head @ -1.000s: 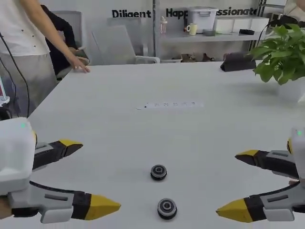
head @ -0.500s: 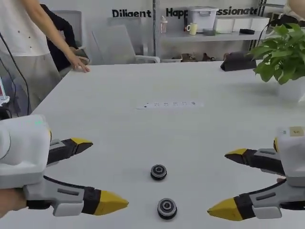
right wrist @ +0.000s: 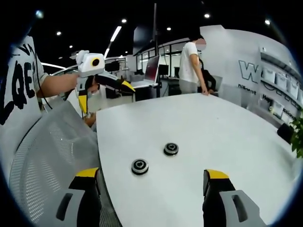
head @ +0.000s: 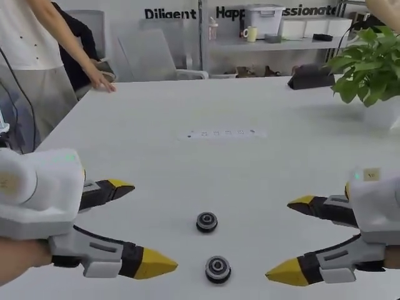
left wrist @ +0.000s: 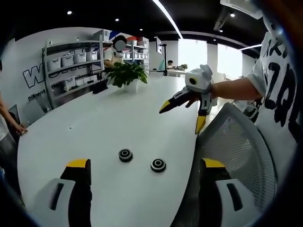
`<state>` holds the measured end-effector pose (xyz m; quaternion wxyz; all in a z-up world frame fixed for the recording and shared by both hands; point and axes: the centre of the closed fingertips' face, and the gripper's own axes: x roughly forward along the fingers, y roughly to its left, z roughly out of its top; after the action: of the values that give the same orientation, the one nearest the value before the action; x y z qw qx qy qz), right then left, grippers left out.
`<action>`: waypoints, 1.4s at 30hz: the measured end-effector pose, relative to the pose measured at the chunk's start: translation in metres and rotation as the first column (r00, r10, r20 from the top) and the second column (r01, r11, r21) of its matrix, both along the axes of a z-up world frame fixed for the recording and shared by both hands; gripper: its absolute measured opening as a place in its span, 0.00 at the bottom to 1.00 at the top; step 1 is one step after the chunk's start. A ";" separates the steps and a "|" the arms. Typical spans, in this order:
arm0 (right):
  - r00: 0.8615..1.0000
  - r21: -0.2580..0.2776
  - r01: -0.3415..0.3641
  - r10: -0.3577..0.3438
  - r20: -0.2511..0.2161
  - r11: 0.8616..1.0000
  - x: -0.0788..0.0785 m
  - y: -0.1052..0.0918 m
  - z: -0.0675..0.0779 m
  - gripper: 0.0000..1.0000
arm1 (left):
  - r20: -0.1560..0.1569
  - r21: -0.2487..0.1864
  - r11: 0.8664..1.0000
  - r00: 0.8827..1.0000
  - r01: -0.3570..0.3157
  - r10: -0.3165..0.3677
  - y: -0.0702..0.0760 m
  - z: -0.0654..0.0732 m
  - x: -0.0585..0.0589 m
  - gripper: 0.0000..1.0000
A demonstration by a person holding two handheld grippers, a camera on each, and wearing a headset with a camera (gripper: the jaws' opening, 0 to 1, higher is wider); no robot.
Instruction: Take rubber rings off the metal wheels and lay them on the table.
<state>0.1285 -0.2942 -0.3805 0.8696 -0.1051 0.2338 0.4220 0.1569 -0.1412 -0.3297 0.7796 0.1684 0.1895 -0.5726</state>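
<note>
Two small metal wheels with black rubber rings lie flat on the white table [head: 262, 169]. The far wheel [head: 207, 222] [left wrist: 125, 155] [right wrist: 171, 149] and the near wheel [head: 218, 269] [left wrist: 158, 165] [right wrist: 139, 166] sit close together by the front edge. My left gripper [head: 150, 225] [left wrist: 145, 163] hangs open to the left of them, holding nothing. To their right, my right gripper [head: 280, 238] [right wrist: 151, 173] is open as well and holds nothing. Both point inward at the wheels without touching them. Each gripper also shows in the other's view: the right gripper [left wrist: 180, 121], the left gripper [right wrist: 107, 99].
A flush power strip [head: 222, 133] lies mid-table. A potted plant [head: 369, 69] stands at the far right, a black object [head: 310, 80] beside it. A person rests a hand [head: 103, 84] on the far left edge. A mesh chair back [left wrist: 236, 156] is near the front edge.
Both grippers have moved inward toward the two wheels, the left rightward, the right leftward. The wheels have stayed in place.
</note>
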 end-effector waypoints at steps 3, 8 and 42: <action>1.000 -0.013 -0.002 0.002 -0.005 1.000 0.003 0.000 -0.007 0.87 | 0.003 0.006 1.000 1.000 0.013 -0.013 -0.002 -0.005 0.001 0.93; 0.999 -0.025 -0.024 0.024 -0.021 0.999 0.002 0.003 -0.016 0.85 | -0.013 0.007 1.000 1.000 0.022 -0.022 -0.006 -0.014 0.002 0.91; 0.988 -0.066 -0.143 0.139 -0.070 0.987 0.013 0.031 -0.054 0.68 | -0.083 0.063 0.993 0.992 0.097 -0.092 -0.032 -0.063 0.009 0.78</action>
<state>0.1416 -0.2629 -0.4342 0.8251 -0.1383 0.2690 0.4772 0.1660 -0.1730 -0.3932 0.7373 0.1803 0.2312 -0.6086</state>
